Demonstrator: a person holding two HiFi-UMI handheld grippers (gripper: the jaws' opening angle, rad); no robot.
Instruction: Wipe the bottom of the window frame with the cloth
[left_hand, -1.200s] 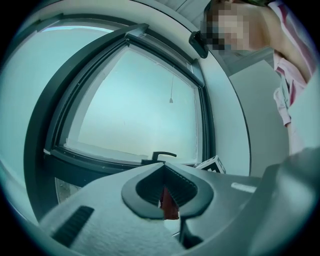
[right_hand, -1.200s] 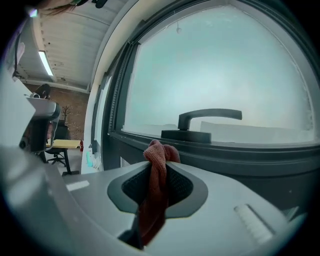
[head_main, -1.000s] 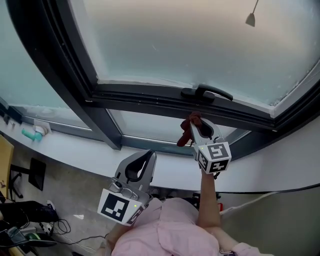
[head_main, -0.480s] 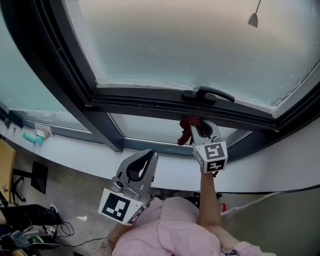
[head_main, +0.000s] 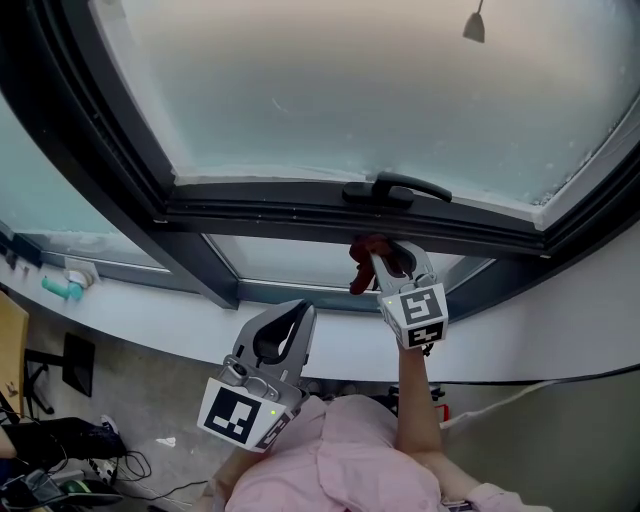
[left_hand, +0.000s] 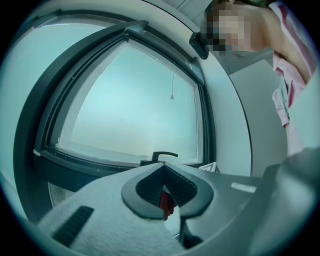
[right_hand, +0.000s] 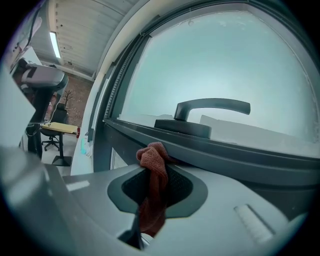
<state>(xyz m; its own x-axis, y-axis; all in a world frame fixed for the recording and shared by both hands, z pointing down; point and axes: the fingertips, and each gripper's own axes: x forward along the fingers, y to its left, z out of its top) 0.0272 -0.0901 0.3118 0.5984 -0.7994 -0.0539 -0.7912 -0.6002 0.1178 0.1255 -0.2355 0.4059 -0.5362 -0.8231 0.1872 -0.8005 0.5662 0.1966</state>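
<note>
A dark red cloth (head_main: 366, 258) (right_hand: 152, 185) is pinched in my right gripper (head_main: 385, 252), which is shut on it. The bunched top of the cloth presses against the dark bottom rail of the window frame (head_main: 280, 208) (right_hand: 240, 160), just below the black handle (head_main: 390, 188) (right_hand: 210, 107). My left gripper (head_main: 290, 318) hangs lower, near the sill, shut with nothing between its jaws. Past its tips in the left gripper view, a bit of the red cloth (left_hand: 165, 202) shows, with the handle (left_hand: 162, 155) beyond it.
Frosted glass (head_main: 350, 90) fills the sash above the rail. A lower pane (head_main: 290, 255) and a white sill (head_main: 150, 320) lie beneath. A pull-cord weight (head_main: 474, 28) hangs at the upper right. A dark mullion (head_main: 190, 265) slants down at the left. A teal object (head_main: 60, 288) rests on the sill far left.
My right gripper has shifted a little up and to the left with the cloth, bringing it against the bottom rail under the handle. The left gripper has stayed where it was.
</note>
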